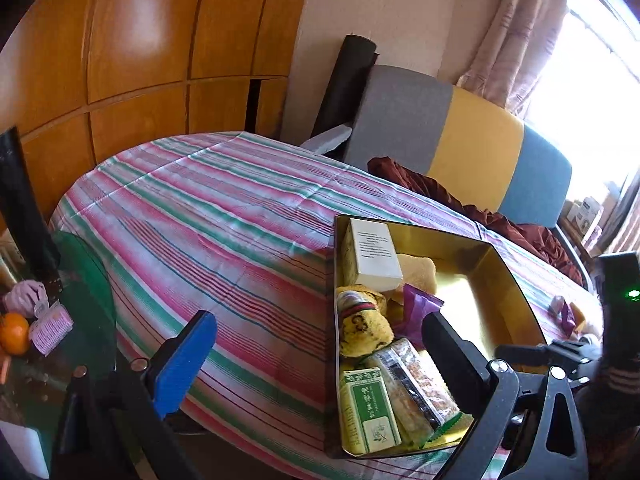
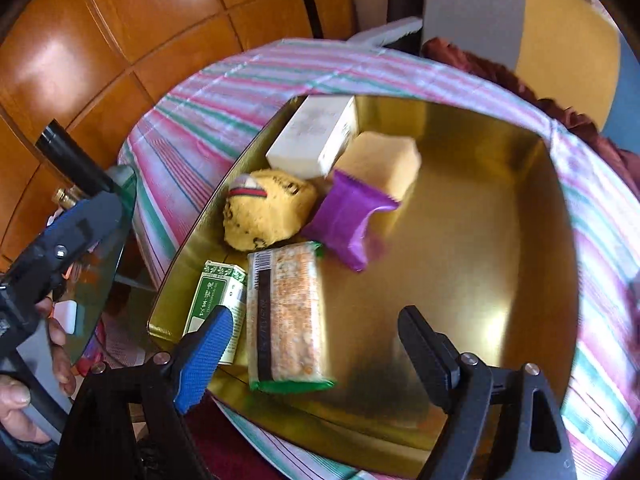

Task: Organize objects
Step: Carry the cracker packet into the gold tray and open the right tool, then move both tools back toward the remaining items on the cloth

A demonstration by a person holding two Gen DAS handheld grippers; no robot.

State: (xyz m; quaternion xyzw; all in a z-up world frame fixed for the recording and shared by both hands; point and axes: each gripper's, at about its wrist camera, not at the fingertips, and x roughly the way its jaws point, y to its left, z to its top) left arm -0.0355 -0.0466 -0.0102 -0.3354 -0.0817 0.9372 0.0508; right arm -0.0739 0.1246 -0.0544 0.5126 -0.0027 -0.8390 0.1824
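Note:
A gold tin box (image 1: 516, 280) (image 2: 480, 208) sits on the striped bedsheet (image 1: 224, 216). Inside lie a white carton (image 1: 374, 254) (image 2: 316, 136), a yellow plush (image 1: 362, 326) (image 2: 266, 210), a tan sponge (image 2: 380, 160), a purple packet (image 2: 348, 220), a green box (image 1: 370, 412) (image 2: 218, 300) and a clear snack pack (image 1: 416, 384) (image 2: 286, 312). My left gripper (image 1: 316, 364) is open and empty at the tin's near left edge. My right gripper (image 2: 316, 344) is open and empty above the tin's near side.
A green glass side table (image 1: 76, 344) at left holds an orange (image 1: 14, 334) and pink items. A maroon cloth (image 1: 516, 224) and a grey, yellow and blue headboard (image 1: 472, 152) lie behind the tin. A few small items (image 1: 566, 312) lie on the bed at right.

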